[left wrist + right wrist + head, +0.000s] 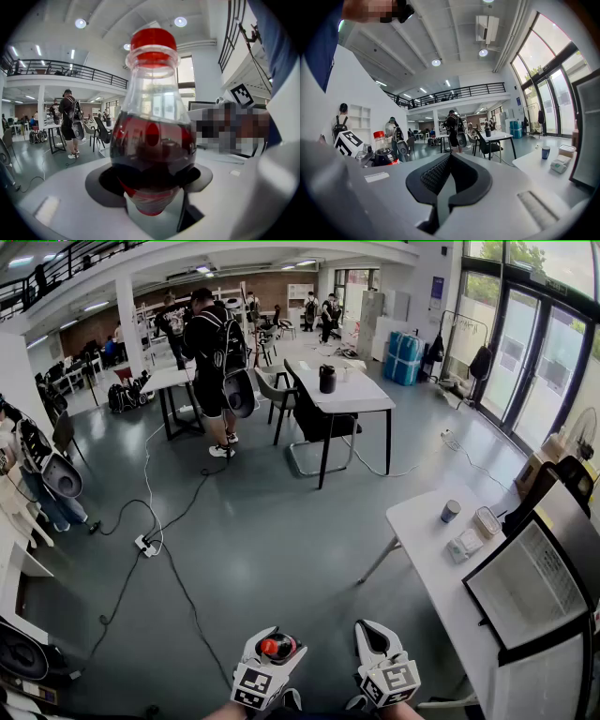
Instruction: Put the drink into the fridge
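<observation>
The drink is a clear bottle (pixel 152 140) of dark red-brown liquid with a red cap, standing upright between the jaws of my left gripper (pixel 150 183), which is shut on its lower body. In the head view the red cap (pixel 272 646) shows inside my left gripper (pixel 270 652) at the bottom centre. My right gripper (pixel 377 645) is beside it on the right, shut with nothing in it; its ribbed pads meet at the tips (pixel 450 157). The bottle (pixel 383 152) also shows at the left of the right gripper view. A black-framed fridge (pixel 530 587) stands at the right.
A white table (pixel 427 540) by the fridge carries a blue cup (pixel 451 511) and small white boxes (pixel 487 521). Farther off are another table (pixel 352 395) with a black chair, a person with a backpack (pixel 211 352), and cables and a power strip (pixel 145 543) on the grey floor.
</observation>
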